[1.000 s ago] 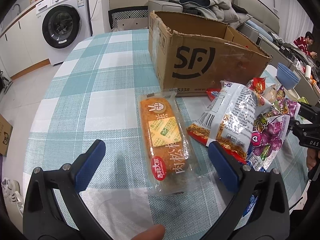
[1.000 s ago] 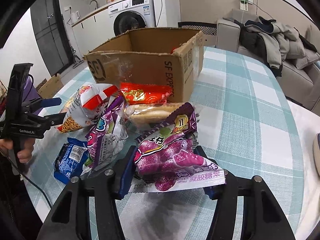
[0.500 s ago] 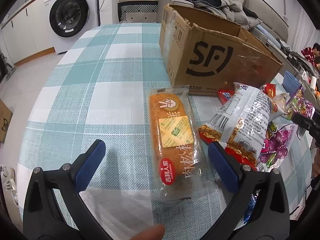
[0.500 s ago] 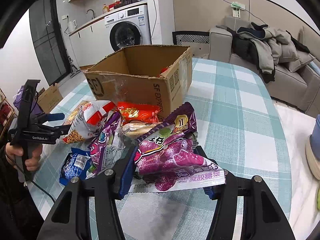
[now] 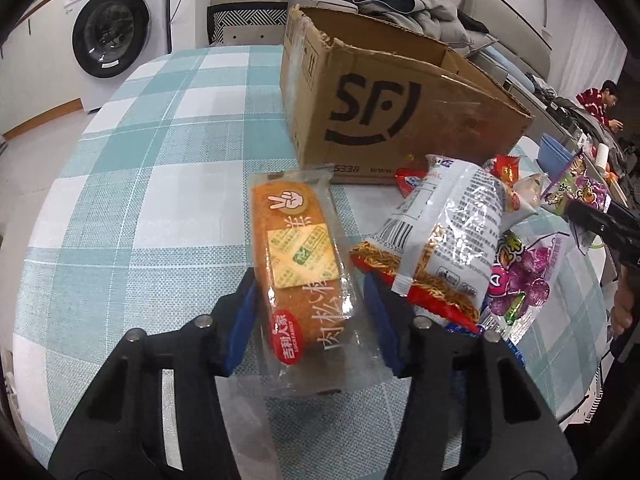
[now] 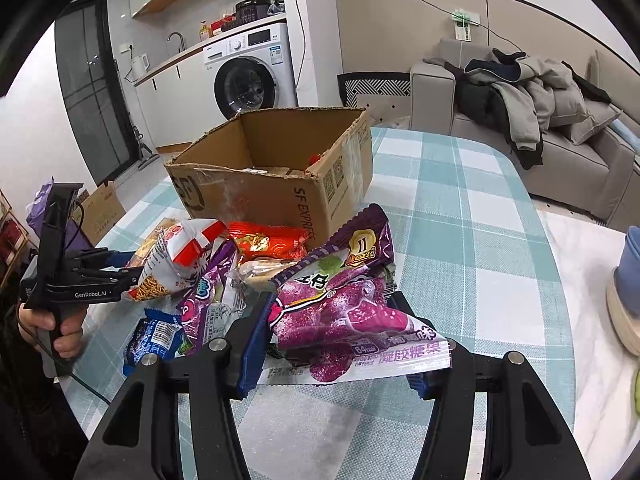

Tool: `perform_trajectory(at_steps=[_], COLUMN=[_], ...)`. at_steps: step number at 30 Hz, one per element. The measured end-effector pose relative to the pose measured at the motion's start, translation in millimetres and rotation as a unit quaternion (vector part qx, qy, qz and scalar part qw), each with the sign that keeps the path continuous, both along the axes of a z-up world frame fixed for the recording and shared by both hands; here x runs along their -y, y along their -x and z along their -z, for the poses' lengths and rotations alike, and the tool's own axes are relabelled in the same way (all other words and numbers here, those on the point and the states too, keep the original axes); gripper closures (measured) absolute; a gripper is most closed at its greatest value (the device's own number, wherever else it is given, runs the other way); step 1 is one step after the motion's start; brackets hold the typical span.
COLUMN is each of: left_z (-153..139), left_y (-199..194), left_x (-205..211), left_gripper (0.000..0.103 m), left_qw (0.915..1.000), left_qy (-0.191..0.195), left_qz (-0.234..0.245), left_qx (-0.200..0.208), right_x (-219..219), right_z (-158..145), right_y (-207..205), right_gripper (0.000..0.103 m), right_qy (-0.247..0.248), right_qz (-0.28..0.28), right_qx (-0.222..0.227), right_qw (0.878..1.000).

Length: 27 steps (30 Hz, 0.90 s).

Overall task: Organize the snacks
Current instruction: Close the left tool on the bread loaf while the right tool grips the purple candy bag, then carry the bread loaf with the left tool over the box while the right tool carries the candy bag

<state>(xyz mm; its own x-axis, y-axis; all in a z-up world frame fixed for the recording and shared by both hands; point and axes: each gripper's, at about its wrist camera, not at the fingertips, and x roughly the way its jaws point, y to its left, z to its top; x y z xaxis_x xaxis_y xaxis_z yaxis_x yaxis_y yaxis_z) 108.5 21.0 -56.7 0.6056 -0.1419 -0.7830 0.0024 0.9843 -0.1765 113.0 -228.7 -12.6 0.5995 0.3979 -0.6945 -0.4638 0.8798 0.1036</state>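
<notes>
Jaws of the left gripper (image 5: 310, 312), wide earlier, are closing around the bread packet (image 5: 298, 264); the right gripper (image 6: 336, 338) still clamps the purple candy bag (image 6: 340, 300).

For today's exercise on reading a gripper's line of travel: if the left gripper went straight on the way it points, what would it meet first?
The left gripper is closing around the orange bread packet, so that is already in its line. Beyond it probably lies the tablecloth, then the cardboard box; depth is unclear.
</notes>
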Motion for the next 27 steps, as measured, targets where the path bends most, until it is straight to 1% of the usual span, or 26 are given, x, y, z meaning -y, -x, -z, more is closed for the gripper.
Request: perform_trajectory(at_steps=[1,3,6,16,22,27], left_z=[-0.7,-1.6,-3.5,-18.7,-34.7,-52.6], left_y=[1.3,1.7,3.7,11.1,17.6,27.4], left_x=[1.5,2.2,2.6,-9.2,-16.1,-16.4], left_gripper=[0.062,0.067,0.069,0.070,0.070,0.070], left_qw=[1.0000,1.0000,1.0000,0.9994,0.9986,0.9973], left_qy=[0.000,-0.004,-0.007,-0.004,0.000,0.003], left_qz=[0.001,0.001,-0.002,-0.025,-0.033,-0.033], left_qx=[0.001,0.003,0.003,0.023,0.041,0.066], right_x=[-0.6,-0.7,-1.3,2.5,3.0,2.5], right_z=[-0.4,0.0,-0.5,-6.9,-13.2,-19.7], right_y=[0.6,1.5,2.1,2.6,5.5,9.7], right_gripper=[0.046,0.046,0.046,0.046,0.046,0.046], right_qy=[-0.002,-0.004,-0.005,-0.019,-0.021,-0.024], right_qz=[-0.001,-0.002,-0.002,0.002,0.005,0.005], right_qx=[0.001,0.002,0.003,0.016,0.025,0.035], right_qw=[1.000,1.000,1.000,1.000,0.999,0.999])
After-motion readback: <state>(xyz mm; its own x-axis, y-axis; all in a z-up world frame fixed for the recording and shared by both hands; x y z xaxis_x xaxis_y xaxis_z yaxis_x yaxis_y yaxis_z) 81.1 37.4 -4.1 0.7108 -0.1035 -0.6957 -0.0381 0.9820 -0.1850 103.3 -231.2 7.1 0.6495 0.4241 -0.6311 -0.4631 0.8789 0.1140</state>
